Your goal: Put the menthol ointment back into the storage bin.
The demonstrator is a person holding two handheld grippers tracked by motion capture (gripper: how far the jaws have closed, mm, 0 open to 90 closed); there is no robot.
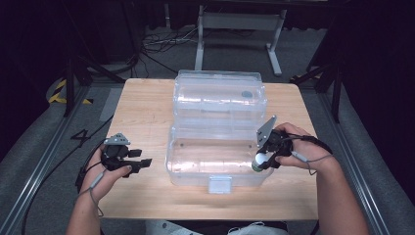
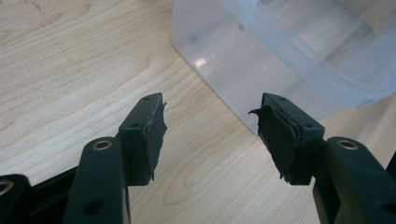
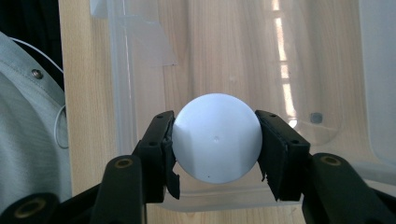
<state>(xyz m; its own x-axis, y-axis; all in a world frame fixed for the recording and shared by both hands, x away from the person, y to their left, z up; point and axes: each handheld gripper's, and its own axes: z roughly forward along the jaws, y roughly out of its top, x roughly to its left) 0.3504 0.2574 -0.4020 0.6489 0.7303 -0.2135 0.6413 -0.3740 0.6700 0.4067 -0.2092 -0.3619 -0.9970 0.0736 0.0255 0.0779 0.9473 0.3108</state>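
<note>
Right gripper: jaws spread wide, clamped on white ball, pads pressing both sides. Ball round, smooth, matte, tiny dimple near middle; no print or logo readable on it. In high view, ball at tip of right gripper, hanging over right end of clear plastic box, just inside its rim. Through right gripper view: box wall and floor below ball, wood grain visible through plastic, small grey stud in box floor.

Left gripper: jaws wide apart, nothing between them, pads worn and frayed at edges. Bare wood under gap; corner of clear plastic box just beyond right-hand jaw, not touching. In high view, left gripper held low over surface, left of box, pointing toward it, apart from it.

Box: open, lid folded back toward far side, lying on surface. Latch tab at near front edge, centred. Dark round mark on lid, too small to read.

No readable brand or label on box, ball or grippers. On floor left of surface, a dark "4" mark. Grey three-cornered plates atop both grippers, cables trailing back along forearms.
</note>
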